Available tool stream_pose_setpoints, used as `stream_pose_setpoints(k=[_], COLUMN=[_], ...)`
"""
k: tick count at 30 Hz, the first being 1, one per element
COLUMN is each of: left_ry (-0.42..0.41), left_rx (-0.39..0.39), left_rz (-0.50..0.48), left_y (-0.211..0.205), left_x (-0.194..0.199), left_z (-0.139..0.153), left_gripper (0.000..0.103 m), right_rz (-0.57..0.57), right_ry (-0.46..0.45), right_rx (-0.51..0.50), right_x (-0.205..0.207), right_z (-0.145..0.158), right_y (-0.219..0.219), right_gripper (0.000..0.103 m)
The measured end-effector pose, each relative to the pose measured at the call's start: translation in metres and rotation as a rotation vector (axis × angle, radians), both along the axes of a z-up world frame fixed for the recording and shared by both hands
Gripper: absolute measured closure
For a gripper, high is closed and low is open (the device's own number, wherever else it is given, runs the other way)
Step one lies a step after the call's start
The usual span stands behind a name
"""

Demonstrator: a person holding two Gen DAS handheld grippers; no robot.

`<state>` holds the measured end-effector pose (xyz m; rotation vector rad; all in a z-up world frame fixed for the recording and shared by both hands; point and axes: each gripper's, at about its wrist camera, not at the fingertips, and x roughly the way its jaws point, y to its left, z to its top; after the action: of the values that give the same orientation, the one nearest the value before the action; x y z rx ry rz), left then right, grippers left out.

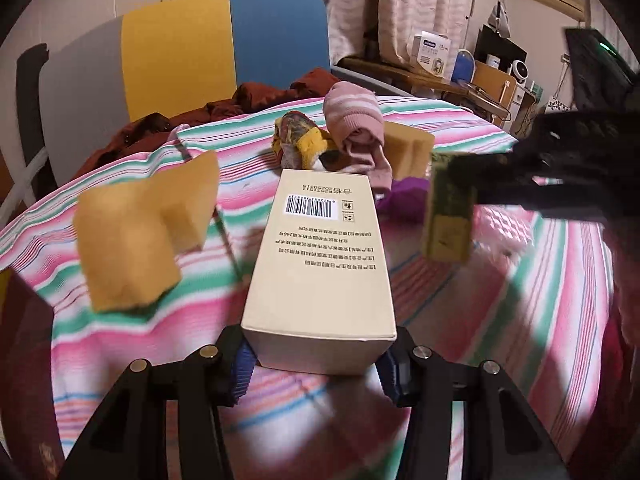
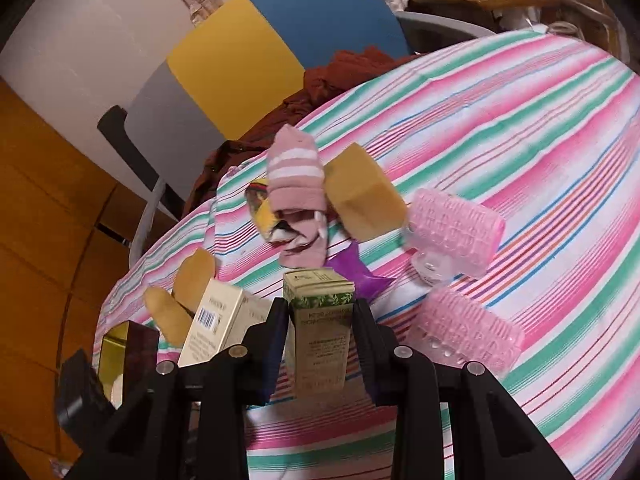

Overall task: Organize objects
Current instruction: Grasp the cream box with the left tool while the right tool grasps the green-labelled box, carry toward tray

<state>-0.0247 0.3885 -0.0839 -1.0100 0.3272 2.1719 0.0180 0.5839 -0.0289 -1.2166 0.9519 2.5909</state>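
Observation:
My left gripper is shut on the near end of a long cream box with a barcode, which points away from me over the striped tablecloth. The blue pads press on both of its sides. To the right, my right gripper holds a small green box above the cloth. In the right wrist view that gripper is shut on the green leaf-print box, which stands upright between the fingers. The cream box shows to its left.
Two yellow sponges lie left of the cream box, and another sponge lies behind it. A pink striped sock, a yellow patterned sock and a purple item sit beyond. Pink hair rollers lie right. A chair stands behind.

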Motion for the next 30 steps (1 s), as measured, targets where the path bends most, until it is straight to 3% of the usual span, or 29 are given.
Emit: stream_pose_setpoints(k=[7, 15, 24, 30], left_ry=[-0.046, -0.071, -0.042, -0.034], left_rx=[0.057, 0.153, 0.225, 0.263], left_rz=[0.028, 0.041, 0.059, 0.110], left_y=[-0.031, -0.074, -0.122, -0.157], left_x=[0.019, 0.044, 0.064, 0.063], left_z=[0.005, 0.023, 0.048, 0.061], left_gripper=[0.053, 0.053, 0.053, 0.053], right_rz=[0.068, 0.146, 0.203, 0.223], right_ry=[-0.001, 0.035, 0.051, 0.063], right_rx=[0.077, 0.077, 0.142, 0.096], right_x=[-0.006, -0.010, -0.011, -0.009], right_z=[0.002, 0.004, 0.005, 0.009], right_y=[-0.021, -0.041, -0.064, -0.083], right_gripper=[0.070, 0.070, 0.070, 0.070])
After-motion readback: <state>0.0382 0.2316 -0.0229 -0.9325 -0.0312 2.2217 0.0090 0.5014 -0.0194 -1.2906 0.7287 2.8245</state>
